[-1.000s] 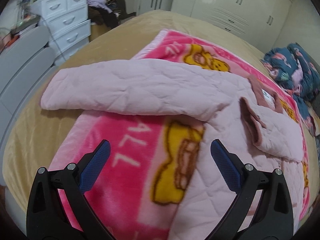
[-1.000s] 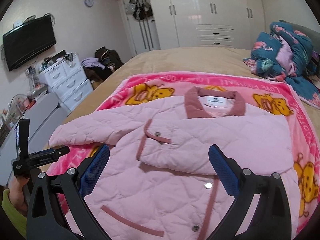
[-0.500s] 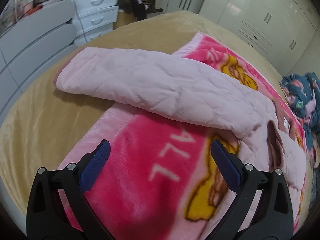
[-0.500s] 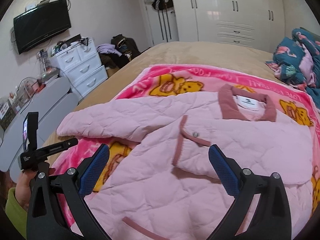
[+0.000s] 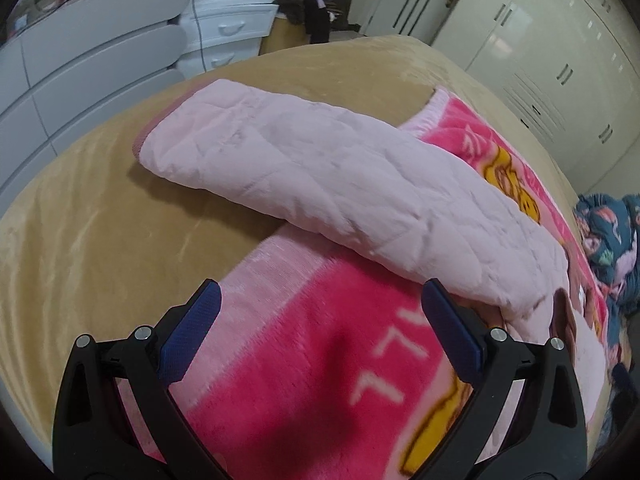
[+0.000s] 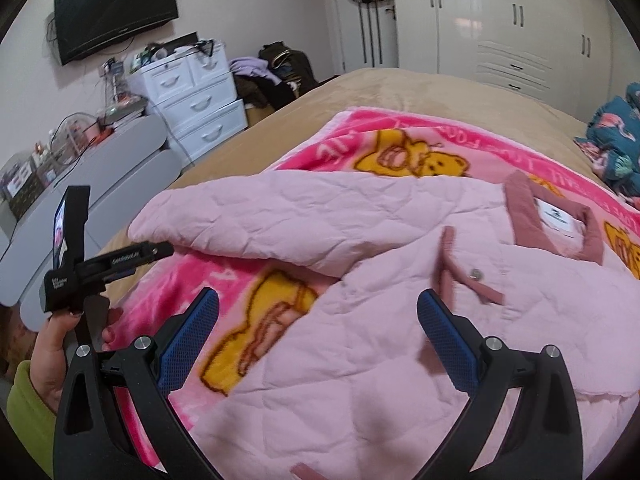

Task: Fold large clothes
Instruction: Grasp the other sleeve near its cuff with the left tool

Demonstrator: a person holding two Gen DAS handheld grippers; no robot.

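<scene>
A pale pink quilted jacket with a mauve collar lies front-up on a pink bear-print blanket. One sleeve stretches out left, its cuff resting on the tan bedspread. My left gripper hovers open over the blanket's corner, just short of the sleeve. My right gripper is open above the jacket's lower front. In the right wrist view a hand holds the left gripper at the bed's left edge.
White drawers and grey cabinets line the bed's left side. A pile of dark clothes sits by white wardrobes. A blue patterned quilt is bunched at the bed's right. A TV hangs on the wall.
My left gripper has swung left and closer to the outstretched sleeve's cuff. My right gripper has shifted left and lower over the jacket. Both stayed open.
</scene>
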